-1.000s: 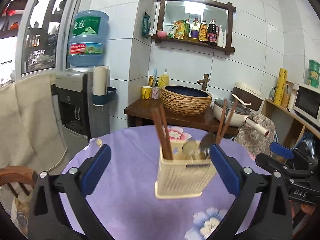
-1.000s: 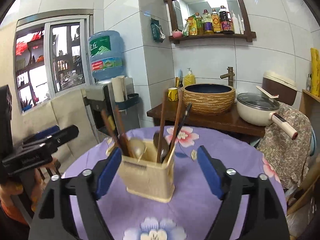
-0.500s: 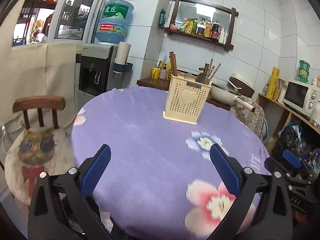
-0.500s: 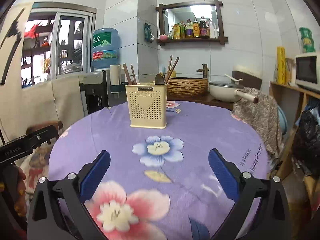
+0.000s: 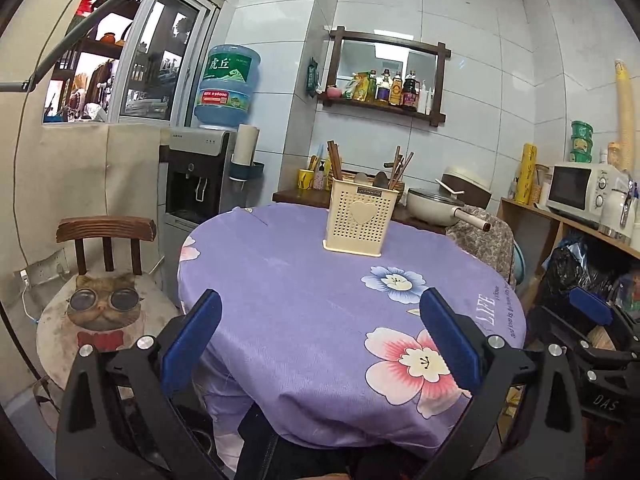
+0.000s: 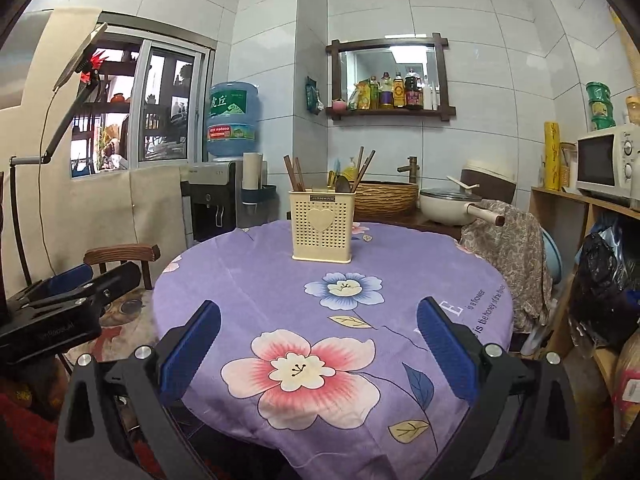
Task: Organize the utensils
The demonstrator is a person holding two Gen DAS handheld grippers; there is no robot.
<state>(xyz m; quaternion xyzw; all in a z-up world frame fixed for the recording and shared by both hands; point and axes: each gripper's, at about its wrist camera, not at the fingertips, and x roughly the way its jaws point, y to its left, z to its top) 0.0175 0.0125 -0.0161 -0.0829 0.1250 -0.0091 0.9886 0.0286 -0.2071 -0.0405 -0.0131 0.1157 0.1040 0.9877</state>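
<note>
Fingers of the left gripper [image 5: 320, 332] and right gripper [image 6: 318, 330] gape wide and empty at lower frame, well short of the utensil holder [image 6: 322, 226] on the bench [image 6: 280, 280], so sorting looks done, with only withdrawal left.

Place: home kitchen with dining corner
Evidence: water dispenser [image 5: 202, 176], microwave [image 5: 580, 190], basin sink [image 6: 386, 198], condiment shelf [image 6: 390, 110] (bottles lined up), pan [image 6: 450, 202]
Furnishing: round table [image 6: 280, 292], floral purple cloth

Bare purple tablecloth covers the round table [image 6: 248, 280] from its near edge up to the utensil holder [image 6: 322, 226], which stands alone toward the far side. A wooden chair [image 5: 106, 240] stands beside the table's left edge.
</note>
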